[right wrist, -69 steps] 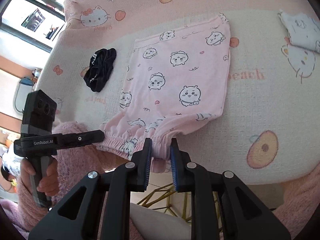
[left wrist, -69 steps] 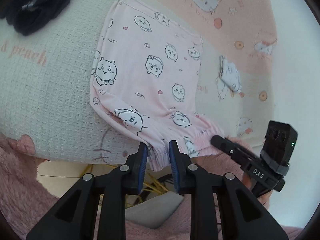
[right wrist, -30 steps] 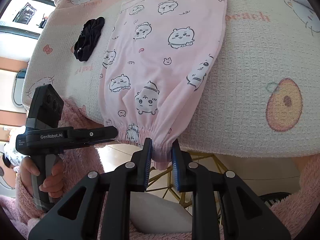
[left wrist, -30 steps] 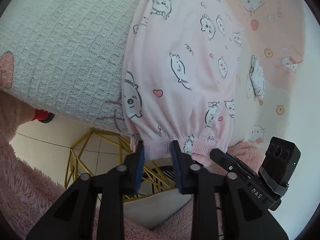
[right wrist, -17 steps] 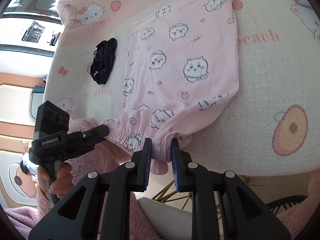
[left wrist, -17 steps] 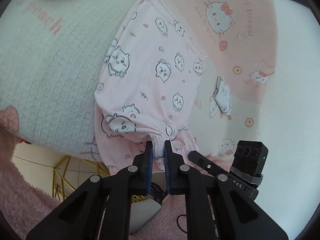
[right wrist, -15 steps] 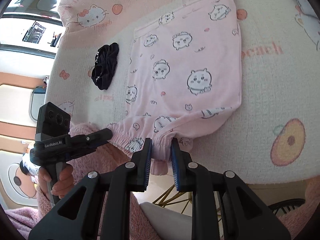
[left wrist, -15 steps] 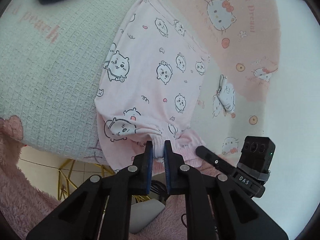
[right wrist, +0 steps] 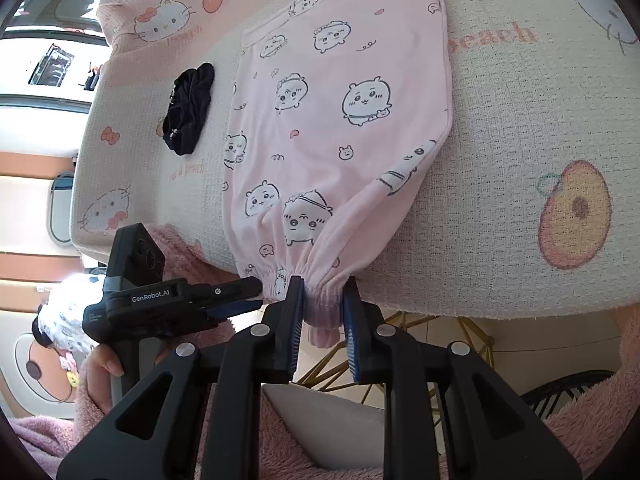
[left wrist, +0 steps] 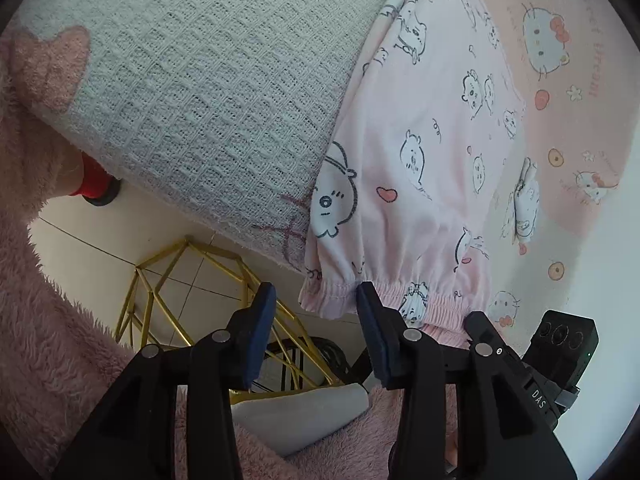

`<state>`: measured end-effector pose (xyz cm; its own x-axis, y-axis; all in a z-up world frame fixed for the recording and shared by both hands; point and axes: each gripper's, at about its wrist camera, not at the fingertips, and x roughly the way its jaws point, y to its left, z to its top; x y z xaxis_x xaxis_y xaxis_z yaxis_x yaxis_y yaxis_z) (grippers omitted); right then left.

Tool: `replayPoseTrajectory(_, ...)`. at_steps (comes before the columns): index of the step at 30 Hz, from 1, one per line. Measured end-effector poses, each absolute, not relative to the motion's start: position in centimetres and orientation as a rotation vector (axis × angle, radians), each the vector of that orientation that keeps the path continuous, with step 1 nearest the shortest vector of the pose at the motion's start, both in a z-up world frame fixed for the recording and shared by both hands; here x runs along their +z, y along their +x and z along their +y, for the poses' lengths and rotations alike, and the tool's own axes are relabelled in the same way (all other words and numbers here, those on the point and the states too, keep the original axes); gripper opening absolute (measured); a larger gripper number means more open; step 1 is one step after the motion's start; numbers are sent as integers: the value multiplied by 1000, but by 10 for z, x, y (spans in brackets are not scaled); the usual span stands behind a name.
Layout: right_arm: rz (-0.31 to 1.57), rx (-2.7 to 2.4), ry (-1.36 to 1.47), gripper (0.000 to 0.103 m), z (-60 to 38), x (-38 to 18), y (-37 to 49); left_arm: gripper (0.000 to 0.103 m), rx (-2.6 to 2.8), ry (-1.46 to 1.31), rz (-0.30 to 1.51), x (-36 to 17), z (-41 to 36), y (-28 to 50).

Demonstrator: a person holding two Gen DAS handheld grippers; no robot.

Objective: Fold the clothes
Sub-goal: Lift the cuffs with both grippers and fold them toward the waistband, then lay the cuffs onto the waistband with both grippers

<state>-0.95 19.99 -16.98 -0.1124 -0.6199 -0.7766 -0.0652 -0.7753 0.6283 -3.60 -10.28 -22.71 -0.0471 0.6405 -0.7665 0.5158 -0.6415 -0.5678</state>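
Left tongs [left wrist: 316,300] opening, pads apart, elastic hem of pink trousers [left wrist: 420,152] just past right pad, nothing pinched. Right tongs [right wrist: 322,304] nearly closed, clamped on gathered hem bunch of same trousers. Person's hand [right wrist: 102,372] in fluffy pink sleeve holds left tool handle. Trousers hang over near edge of counter, rest spread flat on waffle-weave cartoon-cat cloth [right wrist: 540,128]. Gold wire frame [left wrist: 168,280] below on tiled floor. Farther back: black garment [right wrist: 188,108] left of trousers, apart; small white folded piece [left wrist: 524,204] right.
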Motion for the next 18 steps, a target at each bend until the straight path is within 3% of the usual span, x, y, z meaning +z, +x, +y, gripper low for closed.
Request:
replayPoseTrajectory(6,-744,-1955,1777,20,197,-171,-8,44,1719,-2026,-1341,-240,-90,-38)
replayPoseTrajectory(7,-733,-1956,1785,21,197,-173,-7,33,1734,-2017,-1329,-238,-89,-38)
replayPoseTrajectory(10,-663,-1963,1867,25,196,-190,-1,18,1756,-1967,-1299,-225,-86,-38)
replayPoseTrajectory(13,-606,-1928,1943,23,192,-207,2,18,1775,-1896,-1291,-210,-84,-36)
replayPoseTrajectory(18,-699,-1952,1799,19,196,-176,-3,18,1774,-1786,-1312,-180,-79,-43)
